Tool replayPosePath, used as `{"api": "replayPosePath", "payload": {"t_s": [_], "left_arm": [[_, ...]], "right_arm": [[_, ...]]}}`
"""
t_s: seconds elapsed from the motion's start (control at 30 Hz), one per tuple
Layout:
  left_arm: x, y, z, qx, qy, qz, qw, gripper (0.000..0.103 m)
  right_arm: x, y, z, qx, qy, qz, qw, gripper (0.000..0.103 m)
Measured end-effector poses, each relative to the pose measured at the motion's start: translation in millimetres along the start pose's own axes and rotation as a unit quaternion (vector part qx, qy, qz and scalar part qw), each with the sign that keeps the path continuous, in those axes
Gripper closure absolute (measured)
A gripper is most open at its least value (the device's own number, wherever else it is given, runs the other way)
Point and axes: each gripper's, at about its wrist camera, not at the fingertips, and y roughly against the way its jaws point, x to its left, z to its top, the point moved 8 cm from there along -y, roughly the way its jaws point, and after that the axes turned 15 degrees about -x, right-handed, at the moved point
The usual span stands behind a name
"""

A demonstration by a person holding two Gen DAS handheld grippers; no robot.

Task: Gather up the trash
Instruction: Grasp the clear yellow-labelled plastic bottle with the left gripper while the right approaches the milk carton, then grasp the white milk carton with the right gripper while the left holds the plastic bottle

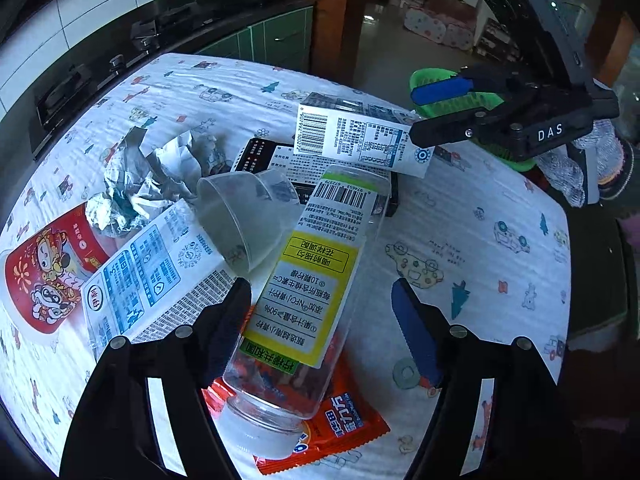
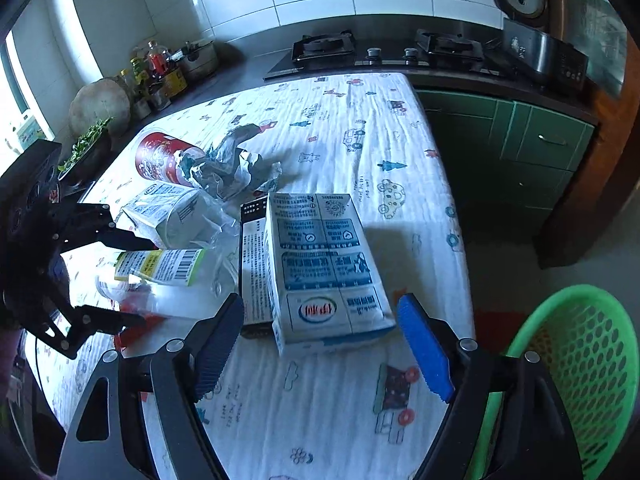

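Observation:
A clear plastic bottle [image 1: 312, 280] with a yellow-green label lies on the cloth-covered table, cap toward the camera. My left gripper [image 1: 320, 285] is open and straddles it; the right pad stands well off its side. The bottle rests on an orange snack wrapper [image 1: 340, 420]. A white and blue milk carton [image 2: 328, 268] lies between the fingers of my right gripper [image 2: 320, 304], which is open, its pads beside the carton's near end. In the right wrist view the left gripper [image 2: 148, 282] sits around the bottle [image 2: 160, 266].
A clear cup [image 1: 240, 216], crumpled paper [image 1: 148, 184], a red tub [image 1: 44, 276], a second carton [image 1: 152, 280] and a black box [image 1: 280, 160] lie in the pile. A green basket [image 2: 580, 368] stands off the table's right edge. Stove [image 2: 392, 52] and counter lie behind.

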Motion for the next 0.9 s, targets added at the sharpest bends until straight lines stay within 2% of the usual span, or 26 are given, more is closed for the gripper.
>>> {"api": "replayPosePath", "payload": {"t_s": [0.27, 0.4, 0.5, 0.6, 0.63, 0.9], "left_arm": [[-0.4, -11.9, 2.0, 0.006, -0.001, -0.012, 0.9999, 0.032], [0.9, -15.7, 2.6, 0.009, 0.000, -0.015, 0.9999, 0.038], [1.9, -16.7, 3.5, 0.008, 0.005, -0.016, 0.9998, 0.038], [2.1, -17.8, 3.6, 0.010, 0.006, -0.013, 0.9998, 0.038], [2.2, -18.3, 3.8, 0.009, 0.006, -0.012, 0.9999, 0.038], [2.7, -24.2, 1.9, 0.011, 0.010, 0.003, 0.9999, 0.038]], "right_arm": [[-6.2, -36.0, 4.4, 0.030, 0.011, 0.021, 0.999, 0.026], [-5.2, -49.8, 5.0, 0.040, 0.016, 0.030, 0.999, 0.026], [-3.3, -57.5, 4.5, 0.046, 0.013, 0.037, 0.998, 0.026], [-2.2, -61.3, 2.3, 0.049, 0.016, 0.036, 0.998, 0.028], [-1.9, -61.8, 1.9, 0.048, 0.017, 0.036, 0.998, 0.034], [0.2, -49.6, 0.1, 0.034, 0.018, 0.029, 0.999, 0.034]]}}
